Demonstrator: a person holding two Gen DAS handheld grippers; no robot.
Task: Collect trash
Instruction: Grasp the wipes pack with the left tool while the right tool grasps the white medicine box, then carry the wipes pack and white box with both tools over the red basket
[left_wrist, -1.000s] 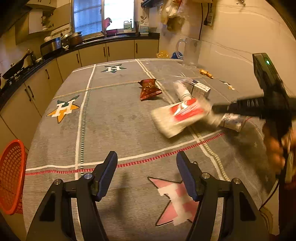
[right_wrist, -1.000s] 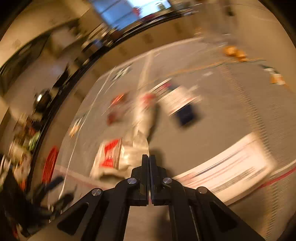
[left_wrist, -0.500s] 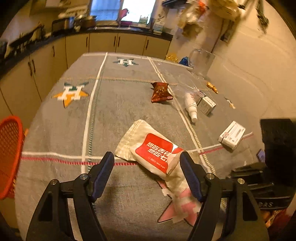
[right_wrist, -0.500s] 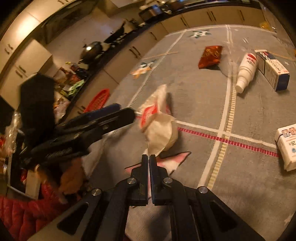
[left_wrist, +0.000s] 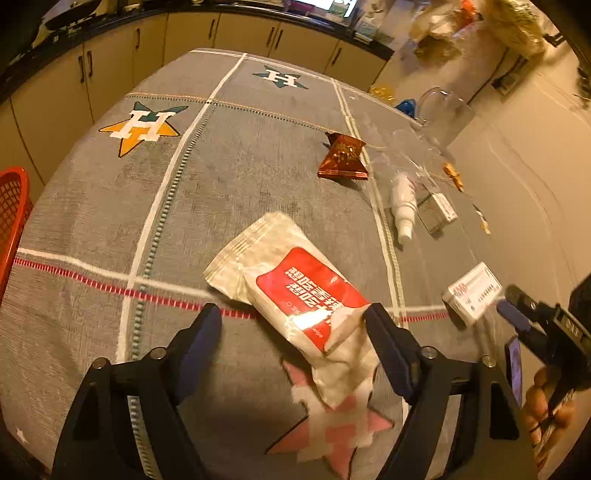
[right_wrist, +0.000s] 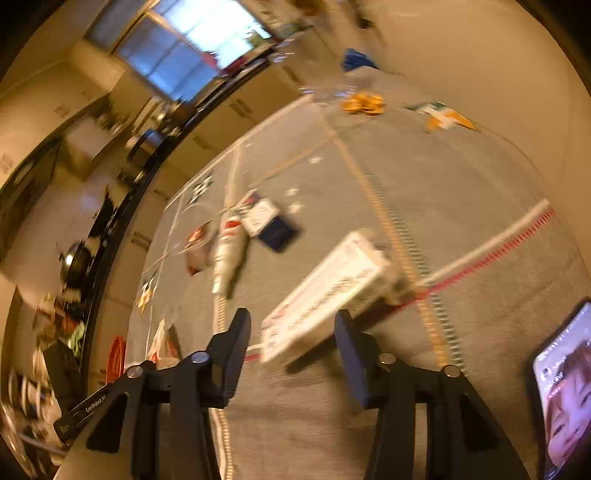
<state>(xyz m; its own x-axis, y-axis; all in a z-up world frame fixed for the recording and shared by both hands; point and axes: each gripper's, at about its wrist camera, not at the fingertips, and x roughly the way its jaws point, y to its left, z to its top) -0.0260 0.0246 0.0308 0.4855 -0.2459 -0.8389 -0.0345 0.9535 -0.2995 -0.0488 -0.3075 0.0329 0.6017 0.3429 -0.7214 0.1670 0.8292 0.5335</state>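
A white wrapper with a red label (left_wrist: 295, 288) lies on the grey tablecloth (left_wrist: 221, 177). Its lower end sits between the fingers of my left gripper (left_wrist: 295, 332), whose jaws are opening; the right finger is close to it, the left one apart. My right gripper (right_wrist: 291, 332) is opening too, and a white carton (right_wrist: 332, 291) lies just ahead of the gap between its fingers, untouched. In the left wrist view the right gripper (left_wrist: 513, 332) shows at the right edge, beside that carton (left_wrist: 472, 291).
Farther back lie a brown snack packet (left_wrist: 343, 157), a white bottle (left_wrist: 402, 203) and a small box (left_wrist: 439, 212). A red basket (left_wrist: 11, 221) stands off the table's left edge. A lit phone (right_wrist: 565, 387) lies at the right. A clear jug (left_wrist: 447, 114) stands by the wall.
The right gripper let go of the wrapper, which now lies in front of the left gripper. It then swung over to the white carton and opened. The left jaws widened.
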